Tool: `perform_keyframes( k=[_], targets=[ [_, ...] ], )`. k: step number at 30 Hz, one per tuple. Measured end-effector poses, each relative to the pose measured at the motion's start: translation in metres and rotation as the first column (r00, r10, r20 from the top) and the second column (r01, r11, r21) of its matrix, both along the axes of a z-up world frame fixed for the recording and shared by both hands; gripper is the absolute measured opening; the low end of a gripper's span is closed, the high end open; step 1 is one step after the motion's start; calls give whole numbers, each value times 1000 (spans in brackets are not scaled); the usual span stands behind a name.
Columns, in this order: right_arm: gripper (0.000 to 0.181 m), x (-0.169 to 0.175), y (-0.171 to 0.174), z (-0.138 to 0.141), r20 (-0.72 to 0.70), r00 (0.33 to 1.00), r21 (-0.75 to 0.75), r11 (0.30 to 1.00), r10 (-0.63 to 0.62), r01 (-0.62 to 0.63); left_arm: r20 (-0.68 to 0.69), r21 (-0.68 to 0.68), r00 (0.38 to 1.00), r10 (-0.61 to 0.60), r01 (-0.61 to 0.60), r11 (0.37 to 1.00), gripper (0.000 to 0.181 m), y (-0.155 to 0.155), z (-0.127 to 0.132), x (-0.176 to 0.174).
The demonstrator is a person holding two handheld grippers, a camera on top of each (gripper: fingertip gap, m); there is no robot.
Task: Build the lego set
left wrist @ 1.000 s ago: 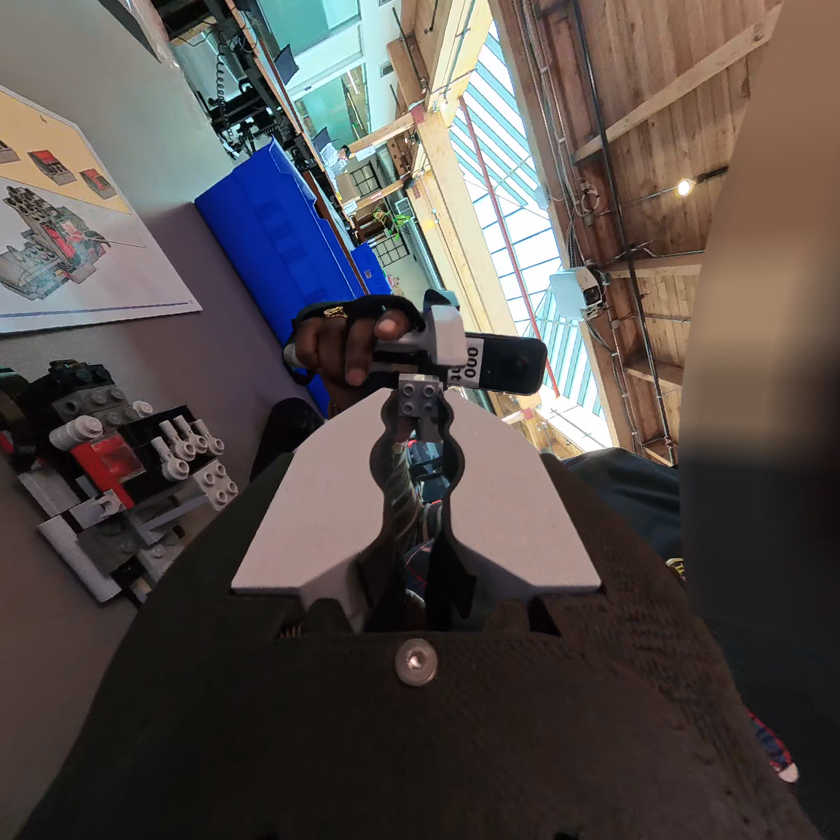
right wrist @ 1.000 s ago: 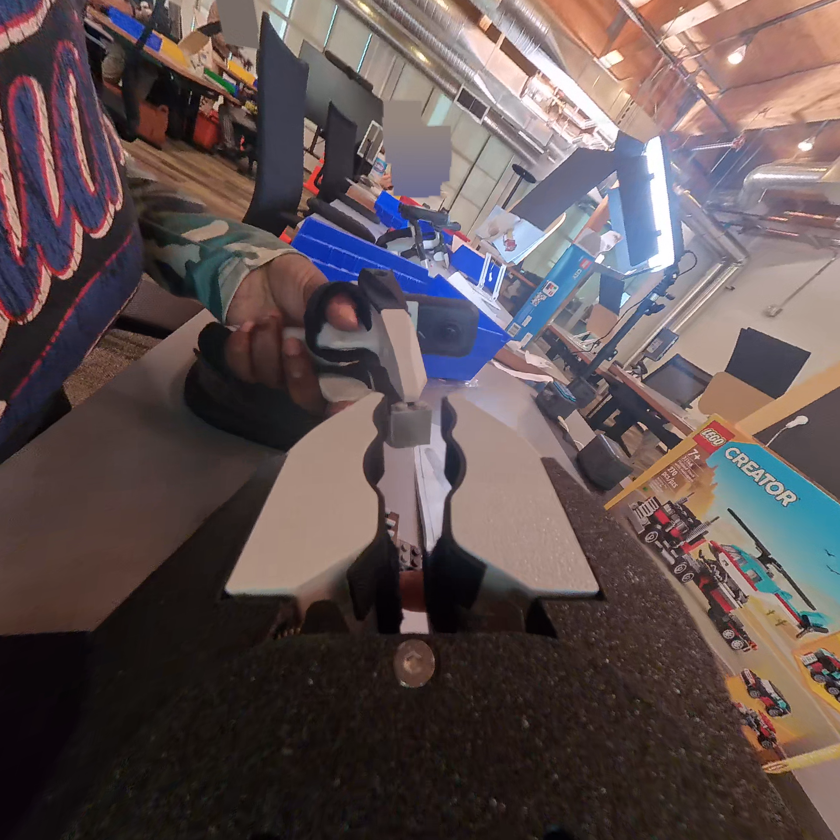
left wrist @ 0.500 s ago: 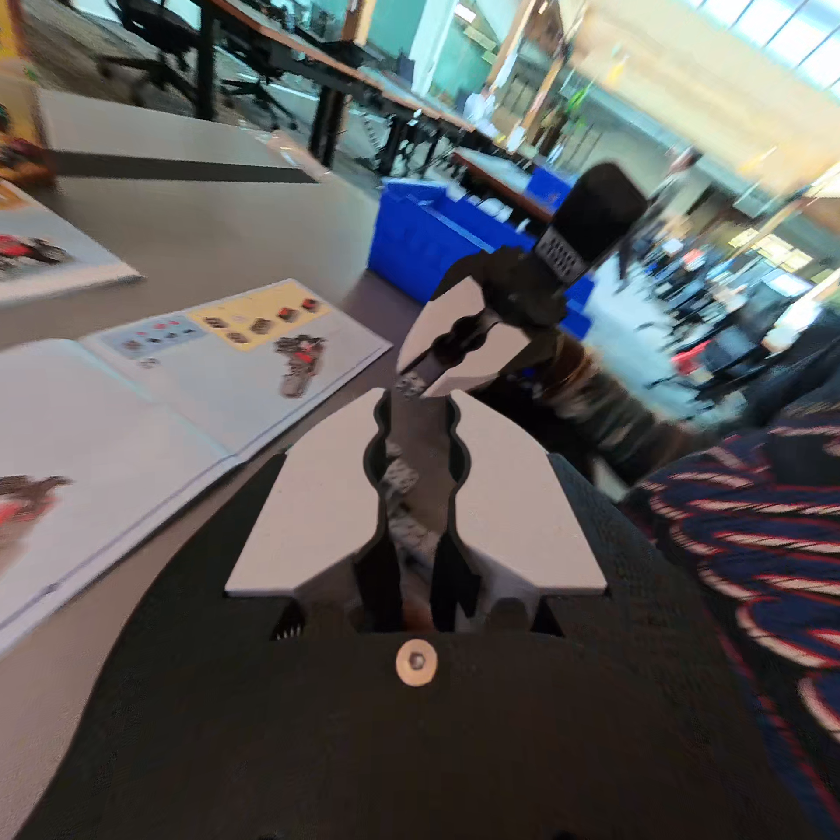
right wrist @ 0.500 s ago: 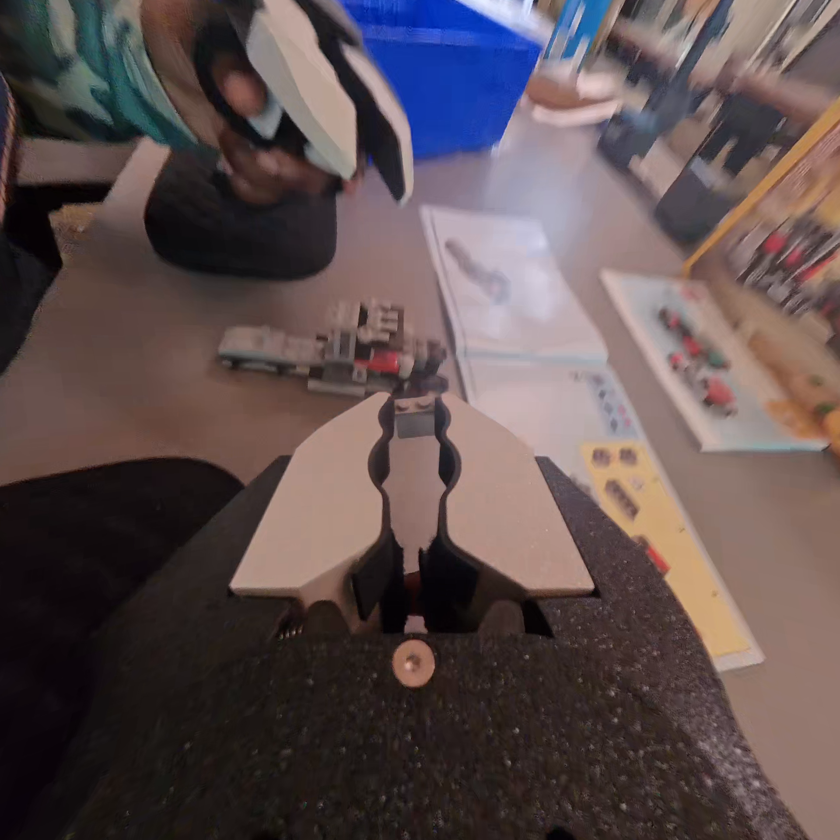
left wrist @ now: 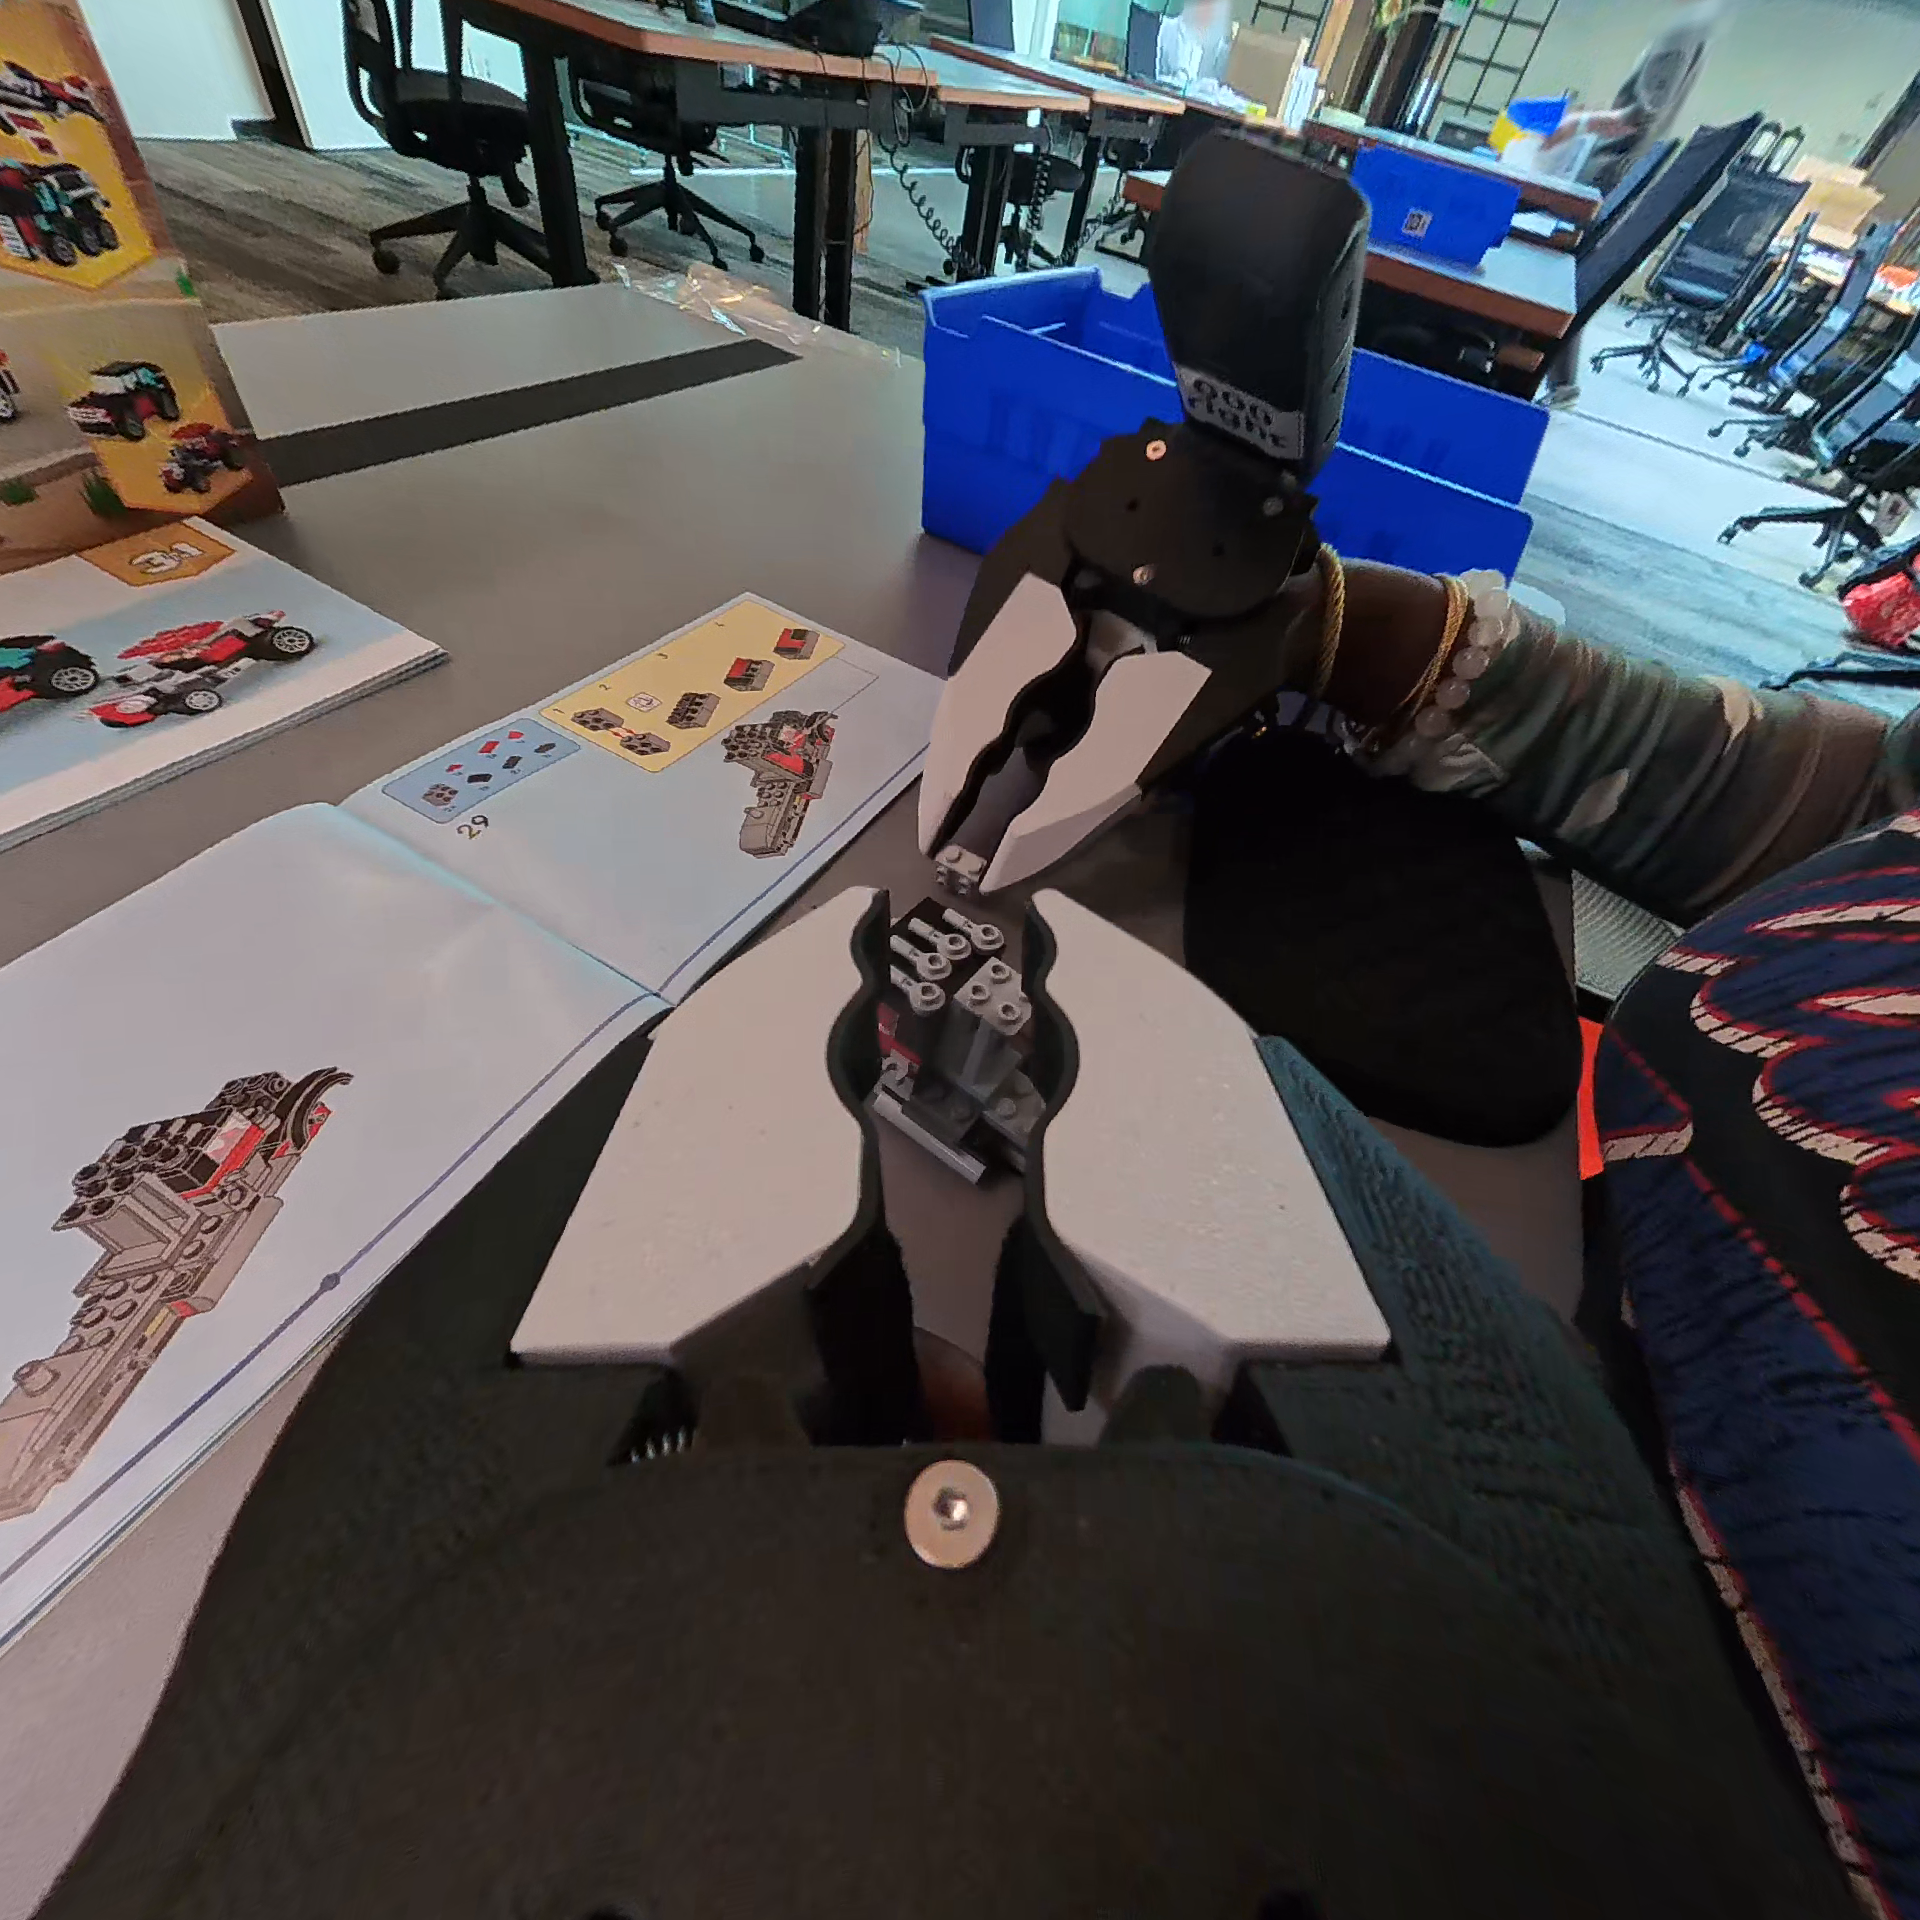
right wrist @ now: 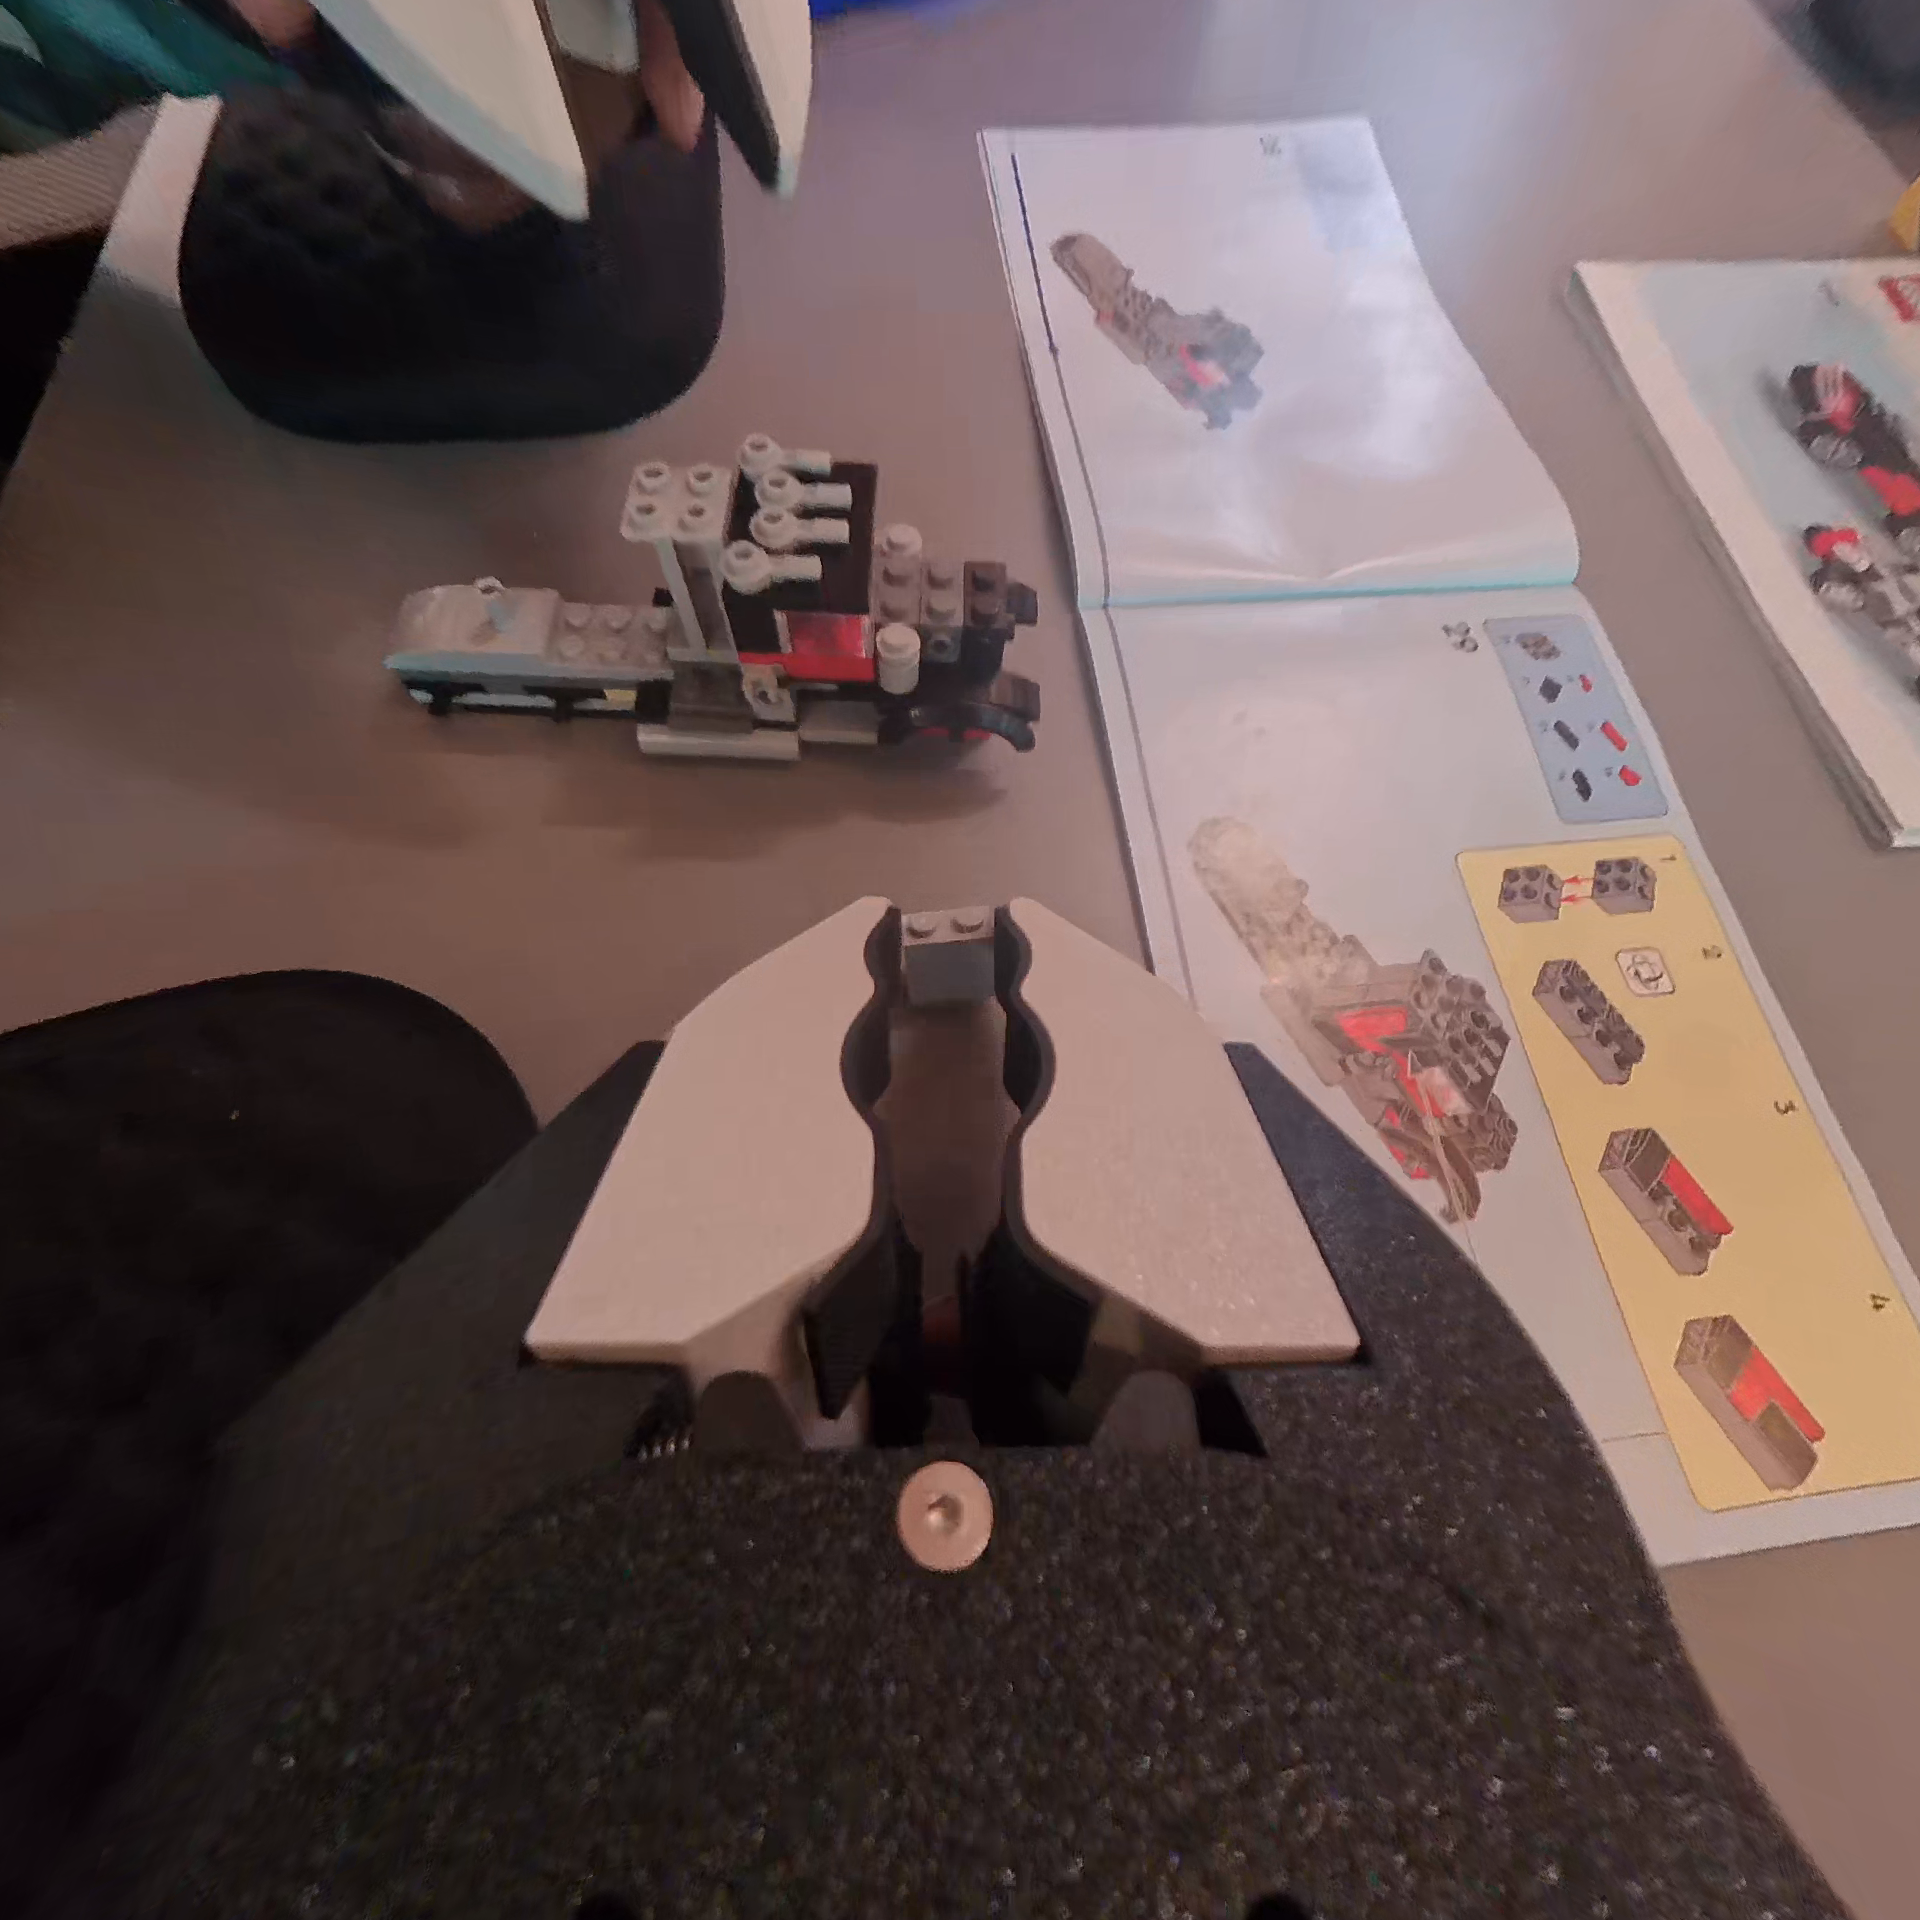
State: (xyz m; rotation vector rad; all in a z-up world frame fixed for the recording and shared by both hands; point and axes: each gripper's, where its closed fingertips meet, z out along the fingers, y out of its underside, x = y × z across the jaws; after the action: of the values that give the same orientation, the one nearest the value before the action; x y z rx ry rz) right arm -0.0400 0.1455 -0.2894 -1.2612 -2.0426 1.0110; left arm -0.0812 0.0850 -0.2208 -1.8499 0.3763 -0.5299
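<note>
A small grey brick point(right wrist: 943, 961) sits clamped between the tips of my right gripper point(right wrist: 945, 914), which is held above the table in front of the part-built grey, black and red truck model point(right wrist: 727, 613). In the left wrist view the right gripper point(left wrist: 964, 871) points down with the brick point(left wrist: 958, 864) at its tips, just beyond my left gripper point(left wrist: 956, 909). My left gripper is open and empty. The model point(left wrist: 956, 1029) shows through its gap, lying on the table below. In the right wrist view the left gripper point(right wrist: 675, 192) hangs at the top, apart from the model.
An open instruction booklet point(right wrist: 1299, 727) lies right of the model, with a second booklet point(right wrist: 1766, 520) beyond it. A set box point(left wrist: 83, 260) and a blue bin point(left wrist: 1039, 384) stand at the back. Black pads point(right wrist: 447, 312) lie on the table. A sleeved arm point(left wrist: 1610, 748) holds the right gripper. The gap from one gripper's tips to the other's is roughly 11 cm.
Both grippers were raised with the grey brick between them. My left gripper has let go and opened. Both have swung down over the table, and the right keeps the brick.
</note>
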Motion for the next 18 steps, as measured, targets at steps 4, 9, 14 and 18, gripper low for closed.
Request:
perform_keyframes(
  k=[4,9,14,18],
  targets=[
    [17,1,1,-2,20,1000,-2,1000,-4,4,20,7,1000,11,-11,1000,23,0,2,-3],
    [18,7,5,-3,28,999,2,1000,-23,23,25,9,1000,14,-15,1000,24,0,2,-3],
    [21,11,6,-5,51,998,18,1000,-26,25,22,4,1000,10,-10,1000,24,0,2,-2],
    [29,6,5,-3,116,993,39,999,-35,31,13,0,1000,12,-12,1000,24,0,1,-2]
  ],
)
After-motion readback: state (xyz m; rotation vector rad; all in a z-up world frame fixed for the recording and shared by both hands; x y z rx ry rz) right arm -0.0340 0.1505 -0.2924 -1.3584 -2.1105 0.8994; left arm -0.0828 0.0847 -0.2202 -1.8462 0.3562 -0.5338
